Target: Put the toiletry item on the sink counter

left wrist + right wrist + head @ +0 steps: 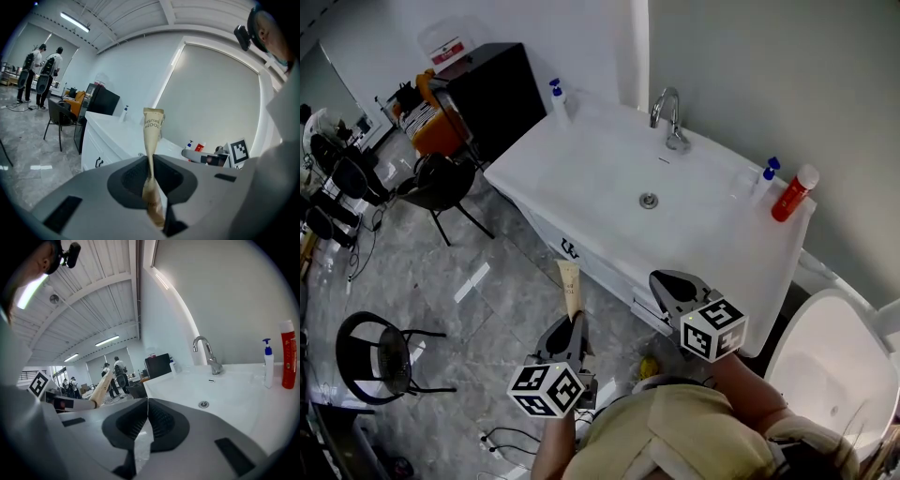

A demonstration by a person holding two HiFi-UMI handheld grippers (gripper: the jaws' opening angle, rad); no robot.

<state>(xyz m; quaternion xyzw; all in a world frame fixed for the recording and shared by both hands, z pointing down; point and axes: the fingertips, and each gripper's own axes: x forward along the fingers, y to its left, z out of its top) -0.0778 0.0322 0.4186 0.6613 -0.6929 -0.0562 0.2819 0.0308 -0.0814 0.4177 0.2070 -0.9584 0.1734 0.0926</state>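
A tan toothbrush packet (571, 287) sticks up from my left gripper (570, 328), which is shut on its lower end. In the left gripper view the packet (152, 136) rises between the closed jaws, with the white sink counter (115, 133) beyond it. The left gripper hangs over the floor, just short of the counter's front edge (581, 253). My right gripper (668, 284) is shut with nothing between its jaws, over the counter's front edge near the basin. In the right gripper view the packet (101, 387) shows at the left and the basin drain (203, 404) lies ahead.
A tap (669, 114), a red bottle (794, 192) and two blue-topped pump bottles (766, 177) (558, 97) stand on the counter. A black cabinet (492, 94) and black chairs (439, 183) are at the left. A white toilet (834, 375) is at the right. People stand far off.
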